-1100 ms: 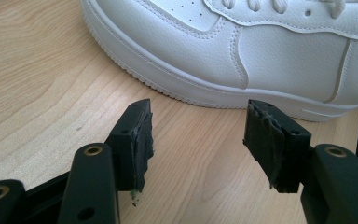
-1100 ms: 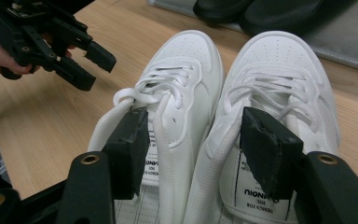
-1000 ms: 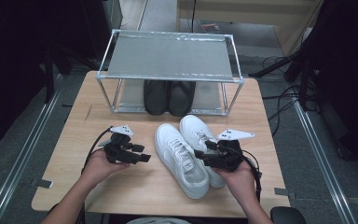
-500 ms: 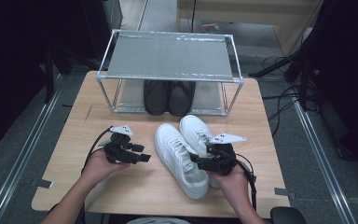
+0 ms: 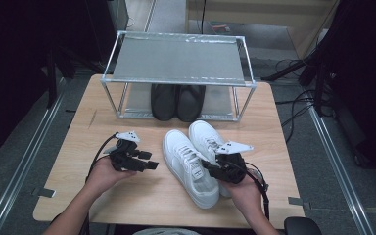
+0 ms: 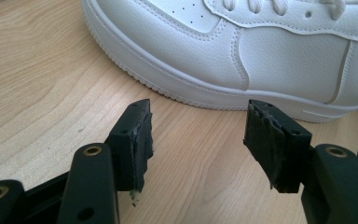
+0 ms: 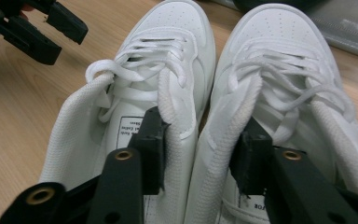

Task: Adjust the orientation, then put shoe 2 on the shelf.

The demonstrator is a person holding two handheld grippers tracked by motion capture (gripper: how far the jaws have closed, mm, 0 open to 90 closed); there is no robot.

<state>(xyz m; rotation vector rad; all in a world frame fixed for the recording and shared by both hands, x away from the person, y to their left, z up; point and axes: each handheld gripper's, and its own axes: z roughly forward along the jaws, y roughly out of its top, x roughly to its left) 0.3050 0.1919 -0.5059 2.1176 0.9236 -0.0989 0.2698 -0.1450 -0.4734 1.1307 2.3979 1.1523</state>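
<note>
1. Right gripper (image 7: 200, 154): jaws have just been closing, one inside each of the two white leather lace-up sneakers, pinching the two touching inner collar walls together. Pads look pressed on the padding, so I read it as gripping the pair.
2. Left gripper (image 6: 198, 140): jaws wide apart, nothing between them, hovering low over the light wood table (image 5: 78, 142) just beside the left white sneaker (image 5: 188, 164).
3. Sneakers lie side by side at the table's middle front, toes pointing at the silver wire-frame shoe rack (image 5: 176, 63); right white sneaker (image 5: 206, 137) touches its mate. A pair of black shoes (image 5: 177, 102) sits on the rack's bottom shelf.
4. Risk: the grip is on soft collar foam only. On a lift the foam could compress and one sneaker slide out, likely the heavier-hanging one.
5. Risk: the toes will droop once lifted; that could catch the rack's front rail or nudge the black shoes.
6. Risk: loose laces could snag the jaws on release.
</note>
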